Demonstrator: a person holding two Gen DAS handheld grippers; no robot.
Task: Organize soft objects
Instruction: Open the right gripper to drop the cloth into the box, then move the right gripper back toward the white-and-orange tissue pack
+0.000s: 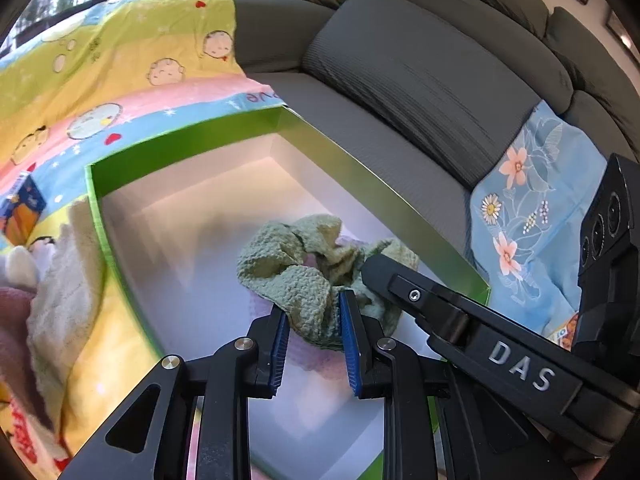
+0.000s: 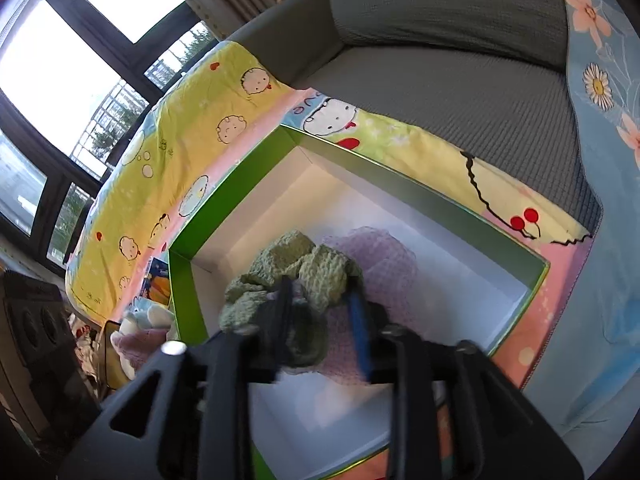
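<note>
A crumpled green knitted cloth (image 1: 296,272) (image 2: 320,276) hangs low inside a green box with a white inside (image 1: 360,168) (image 2: 184,280). My left gripper (image 1: 313,306) is shut on the cloth's near edge, which is pinched between the blue pads. The right gripper (image 1: 369,268) (image 2: 320,292) reaches in from the right. Its jaws stand apart around another fold of the cloth, and the right pad shows a gap to the fabric; this view is blurred. A lilac mesh cloth (image 2: 380,272) (image 1: 316,360) lies on the box floor beneath the green one.
The box rests on a cartoon-print blanket (image 1: 120,60) (image 2: 180,140) spread over a grey sofa (image 1: 420,80). A blue floral cloth (image 1: 532,208) lies to the right. A cream towel, pink fabric and plush toys (image 1: 60,280) (image 2: 140,320) are piled left of the box.
</note>
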